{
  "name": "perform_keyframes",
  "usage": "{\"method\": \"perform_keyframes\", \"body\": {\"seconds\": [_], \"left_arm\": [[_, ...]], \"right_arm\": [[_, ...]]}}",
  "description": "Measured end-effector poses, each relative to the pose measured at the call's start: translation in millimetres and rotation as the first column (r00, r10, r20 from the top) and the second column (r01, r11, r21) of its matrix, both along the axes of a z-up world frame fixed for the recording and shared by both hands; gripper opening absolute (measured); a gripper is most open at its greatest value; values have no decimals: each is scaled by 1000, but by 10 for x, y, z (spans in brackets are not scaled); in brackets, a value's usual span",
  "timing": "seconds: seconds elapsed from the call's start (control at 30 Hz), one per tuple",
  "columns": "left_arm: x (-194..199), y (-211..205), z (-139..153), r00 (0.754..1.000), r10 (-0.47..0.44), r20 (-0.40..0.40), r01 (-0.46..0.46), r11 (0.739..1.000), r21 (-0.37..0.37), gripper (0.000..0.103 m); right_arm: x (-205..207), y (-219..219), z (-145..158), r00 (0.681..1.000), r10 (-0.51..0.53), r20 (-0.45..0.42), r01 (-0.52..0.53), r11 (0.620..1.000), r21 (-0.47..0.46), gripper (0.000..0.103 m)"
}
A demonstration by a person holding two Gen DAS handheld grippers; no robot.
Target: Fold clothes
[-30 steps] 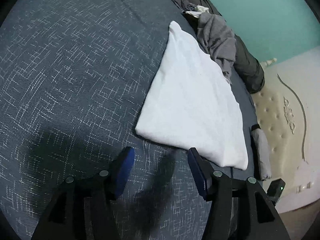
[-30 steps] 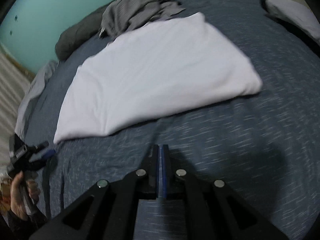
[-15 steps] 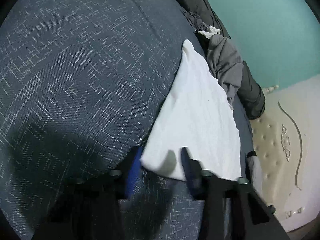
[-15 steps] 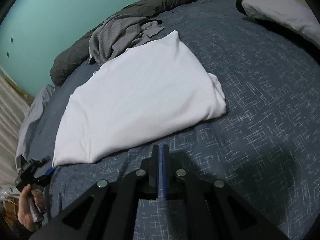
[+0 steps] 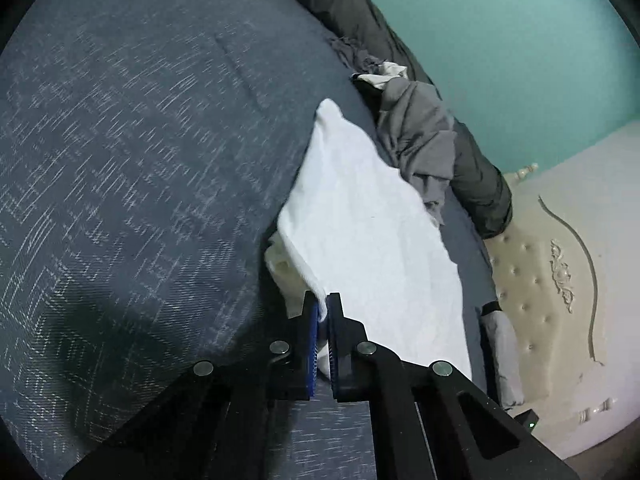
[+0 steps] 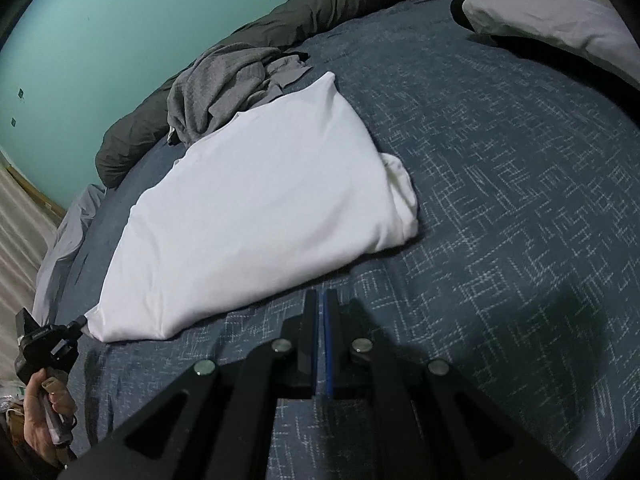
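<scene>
Your left tongs (image 5: 322, 308) are clamped on the near corner of the white garment (image 6: 256, 216), which lies partly folded on the bed (image 6: 500, 200). Your right tongs (image 6: 321, 304) are pressed together, empty, just beside its edge. More folds remain, and the grey clothes (image 6: 224, 80) look untouched.

A bedroom in a home

Ahead of both tools spreads a bed (image 6: 500, 200) under a dark blue patterned cover, with a cream tufted headboard (image 5: 552, 280) to the right of the left tool and a grey pillow (image 6: 560, 28) far right of the right tool; a teal wall (image 6: 120, 20) rises beyond, and crumpled grey clothes (image 6: 224, 84) and a rolled dark duvet (image 5: 476, 168) lie along the far edge
</scene>
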State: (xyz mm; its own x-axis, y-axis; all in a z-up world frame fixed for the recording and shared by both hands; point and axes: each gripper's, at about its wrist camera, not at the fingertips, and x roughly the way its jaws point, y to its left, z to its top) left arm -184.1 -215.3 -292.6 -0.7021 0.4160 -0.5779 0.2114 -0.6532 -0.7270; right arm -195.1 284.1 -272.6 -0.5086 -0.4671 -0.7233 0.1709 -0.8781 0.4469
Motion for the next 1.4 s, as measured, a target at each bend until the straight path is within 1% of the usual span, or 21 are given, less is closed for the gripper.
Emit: {"method": "perform_keyframes", "body": {"seconds": [0.2, 0.47, 0.7, 0.8, 0.97, 1.03, 1.1, 1.17, 1.23, 1.33, 1.37, 1.4], "left_arm": [[-87, 142, 199, 999, -28, -46, 27, 999, -27, 4], [-255, 431, 520, 992, -92, -88, 83, 992, -95, 4], [-506, 893, 793, 980, -176, -94, 159, 973, -165, 4], [-642, 1182, 967, 969, -223, -103, 199, 959, -202, 4], [-952, 1966, 1248, 931, -352, -99, 313, 907, -282, 4], [-1041, 2441, 1277, 902, -424, -82, 381, 871, -310, 4], [-1089, 2952, 1228, 864, -500, -62, 457, 829, -322, 4], [-1095, 3369, 1115, 829, -559, -37, 518, 790, -329, 4], [-1069, 3709, 902, 800, -600, 8, 567, 753, -335, 4], [-1031, 4220, 581, 751, -655, 75, 637, 692, -339, 4], [-1020, 4356, 462, 738, -667, 101, 657, 674, -338, 4], [-1012, 4401, 355, 733, -668, 126, 665, 667, -335, 4]], "right_arm": [[-6, 73, -8, 1000, -16, -1, 16, 1000, -10, 2], [-61, 166, -46, 999, -41, 7, 41, 998, -41, 2], [-130, 294, 10, 998, -58, -2, 57, 995, -83, 2], [-155, 335, 36, 998, -58, -3, 58, 993, -102, 2], [-207, 426, 50, 998, -66, 7, 66, 990, -126, 2], [-234, 492, 44, 997, -76, 15, 78, 987, -140, 2], [-254, 570, 41, 996, -90, 21, 92, 984, -155, 2], [-272, 656, 46, 994, -105, 25, 108, 980, -167, 2], [-292, 731, 41, 993, -117, 33, 121, 977, -176, 2], [-324, 808, 2, 990, -131, 58, 139, 973, -185, 2], [-330, 824, -13, 989, -134, 66, 144, 971, -189, 2], [-335, 838, -26, 988, -136, 73, 148, 970, -192, 2]]}}
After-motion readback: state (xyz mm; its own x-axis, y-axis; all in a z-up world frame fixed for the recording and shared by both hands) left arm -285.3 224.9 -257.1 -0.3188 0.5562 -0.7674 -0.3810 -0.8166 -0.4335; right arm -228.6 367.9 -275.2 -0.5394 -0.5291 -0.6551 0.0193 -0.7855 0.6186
